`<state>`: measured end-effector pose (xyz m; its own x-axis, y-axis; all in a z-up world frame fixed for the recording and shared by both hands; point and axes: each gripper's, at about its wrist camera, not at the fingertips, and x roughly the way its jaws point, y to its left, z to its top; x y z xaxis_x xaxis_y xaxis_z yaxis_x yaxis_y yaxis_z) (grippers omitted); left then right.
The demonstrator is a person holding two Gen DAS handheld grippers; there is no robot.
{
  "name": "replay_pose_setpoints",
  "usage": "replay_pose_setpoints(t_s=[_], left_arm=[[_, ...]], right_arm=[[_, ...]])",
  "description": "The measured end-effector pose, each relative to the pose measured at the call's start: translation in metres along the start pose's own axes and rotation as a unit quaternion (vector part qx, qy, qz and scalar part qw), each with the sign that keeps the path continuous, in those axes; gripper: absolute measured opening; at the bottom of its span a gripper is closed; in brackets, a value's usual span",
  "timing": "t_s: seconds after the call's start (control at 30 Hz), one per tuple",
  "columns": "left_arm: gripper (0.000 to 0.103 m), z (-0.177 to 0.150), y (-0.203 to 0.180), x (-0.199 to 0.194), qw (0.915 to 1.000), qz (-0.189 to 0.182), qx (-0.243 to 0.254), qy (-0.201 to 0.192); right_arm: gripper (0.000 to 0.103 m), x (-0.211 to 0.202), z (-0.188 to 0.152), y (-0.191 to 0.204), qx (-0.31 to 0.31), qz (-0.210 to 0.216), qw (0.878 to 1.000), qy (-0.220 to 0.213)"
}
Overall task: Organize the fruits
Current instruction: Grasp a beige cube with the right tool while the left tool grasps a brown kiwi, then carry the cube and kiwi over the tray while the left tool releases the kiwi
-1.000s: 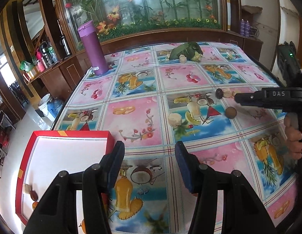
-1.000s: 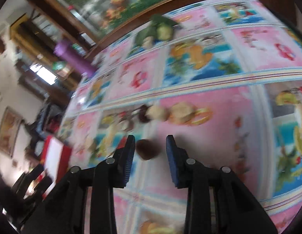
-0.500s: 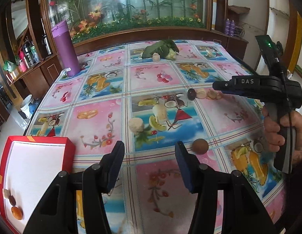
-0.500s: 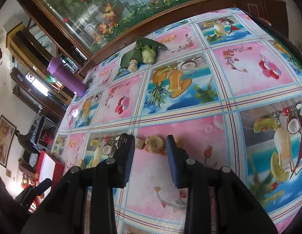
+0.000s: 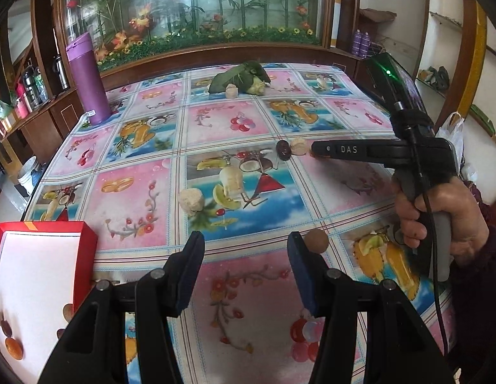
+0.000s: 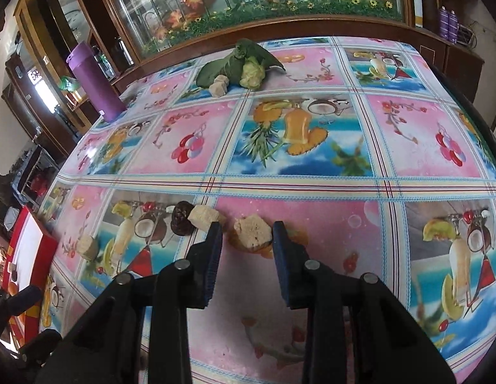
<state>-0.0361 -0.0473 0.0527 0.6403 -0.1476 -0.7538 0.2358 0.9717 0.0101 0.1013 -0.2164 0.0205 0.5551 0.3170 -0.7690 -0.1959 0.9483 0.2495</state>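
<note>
Left gripper (image 5: 244, 246): yours, jaws wide, nothing in them, hovering over the table's near edge.
Box (image 5: 87, 240): red w/ white floor, near-left of that gripper. A few small pieces lie in its near corner, incl. an orange one (image 5: 13, 348), so sorting has begun, I'd say.
Brown ball (image 5: 316, 240): loose on the tablecloth (image 5: 248, 320), just beside the left gripper's right fingertip, not between the jaws. Not boxed.
Pale chunk (image 5: 191, 200): mid-table, alone, not boxed.
Right gripper (image 6: 247, 233): jaws at medium width, straddling a tan chunk (image 6: 252, 232); right pad looks touching, left has a gap. Not gripped yet, I'd judge.
Row beside it: another tan chunk (image 6: 203, 216) and a dark fruit (image 6: 181, 218), left of the right gripper.
Far end: leafy greens (image 6: 238, 64) w/ a chunk (image 6: 219, 85) against them.
Progress: early; most pieces are on the table, approx 6 left.
</note>
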Motion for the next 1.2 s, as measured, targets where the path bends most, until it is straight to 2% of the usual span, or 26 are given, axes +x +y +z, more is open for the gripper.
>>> replay_pose_setpoints(t_s=[0.03, 0.2, 0.4, 0.53, 0.6, 0.7, 0.73, 1.0, 1.2], left_arm=[[0.054, 0.000, -0.003, 0.001, 1.0000, -0.004, 0.002, 0.002], [0.054, 0.002, -0.016, 0.010, 0.9998, -0.016, 0.009, 0.009], [0.054, 0.003, -0.032, 0.027, 0.9993, -0.031, 0.010, 0.019], [0.052, 0.004, -0.046, 0.039, 0.9987, -0.034, 0.020, 0.031], [0.039, 0.003, -0.051, 0.044, 0.9983, -0.038, 0.022, 0.040], [0.025, 0.002, -0.055, 0.049, 0.9977, -0.040, 0.023, 0.048], [0.023, 0.002, -0.054, 0.050, 0.9978, -0.039, 0.023, 0.049], [0.022, 0.003, -0.048, 0.037, 0.9990, -0.033, 0.013, 0.028], [0.022, 0.003, -0.018, -0.019, 0.9995, 0.010, -0.005, -0.030]], right_arm=[[0.024, 0.000, 0.000, 0.000, -0.004, -0.008, 1.000, 0.001], [0.024, -0.008, 0.004, -0.014, 0.028, 0.017, 0.999, 0.010], [0.024, -0.041, 0.008, -0.042, 0.094, 0.044, 0.994, -0.032], [0.024, -0.050, 0.007, -0.046, 0.109, 0.047, 0.992, -0.044], [0.024, -0.051, 0.007, -0.047, 0.113, 0.051, 0.991, -0.047], [0.024, -0.052, 0.007, -0.045, 0.112, 0.054, 0.991, -0.048], [0.024, -0.051, 0.007, -0.044, 0.111, 0.055, 0.991, -0.047], [0.024, -0.051, 0.004, -0.039, 0.103, 0.059, 0.991, -0.054], [0.024, -0.056, 0.001, -0.025, 0.075, 0.077, 0.991, -0.083]])
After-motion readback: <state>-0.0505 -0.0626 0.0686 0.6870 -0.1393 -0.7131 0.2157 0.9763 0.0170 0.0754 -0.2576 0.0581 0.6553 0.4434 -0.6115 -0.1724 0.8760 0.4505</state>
